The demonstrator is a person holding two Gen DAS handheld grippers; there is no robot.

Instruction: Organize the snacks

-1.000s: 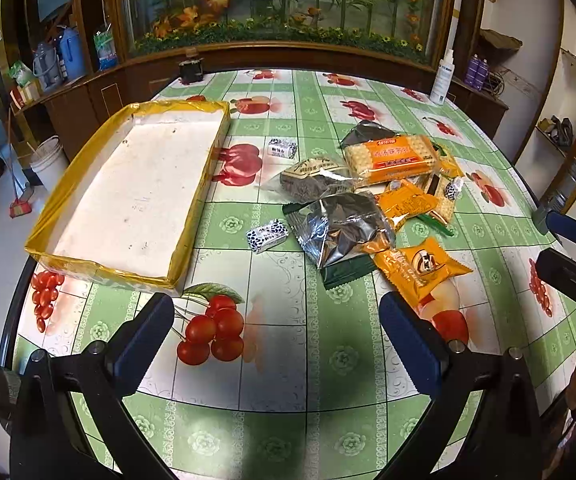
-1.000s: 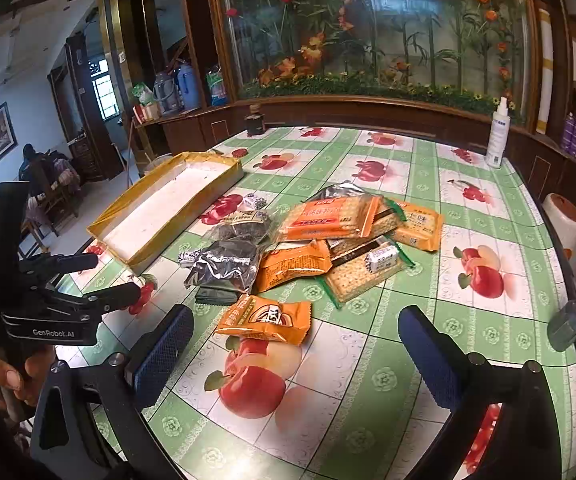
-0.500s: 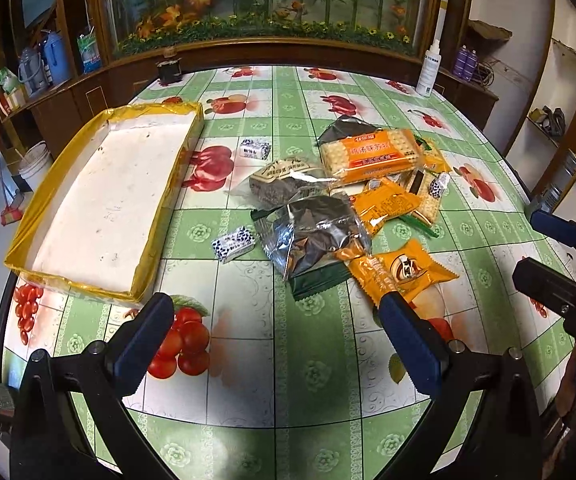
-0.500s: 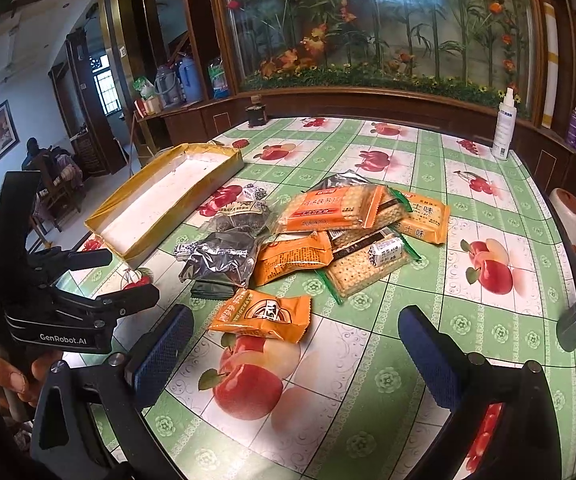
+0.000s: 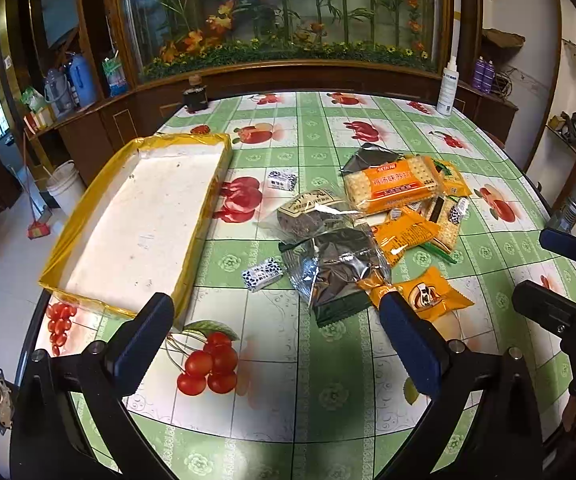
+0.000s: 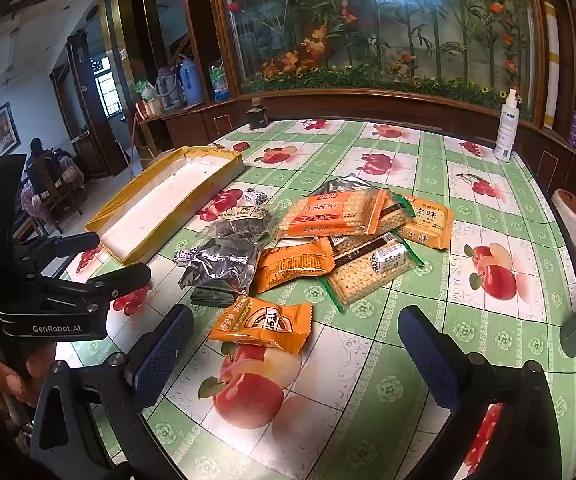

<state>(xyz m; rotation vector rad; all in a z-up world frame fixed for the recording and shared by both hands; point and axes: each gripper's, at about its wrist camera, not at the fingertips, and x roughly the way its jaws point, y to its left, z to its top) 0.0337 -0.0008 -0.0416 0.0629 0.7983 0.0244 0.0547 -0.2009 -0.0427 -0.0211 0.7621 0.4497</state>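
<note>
While hovering above the counter (image 5: 320, 392), left gripper (image 5: 276, 340) and right gripper (image 6: 296, 356) both spread wide, holding nothing, near orange snack packet (image 6: 264, 323), tray (image 5: 88, 216) far left.

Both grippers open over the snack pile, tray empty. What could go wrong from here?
1. The silver foil bag overlaps the small orange packet; lifting one may drag the other.
2. The small wrapped candy lies flat, so the fingers may slip.
3. The yellow-lined tray has raised walls; a low carry could catch the rim.
</note>
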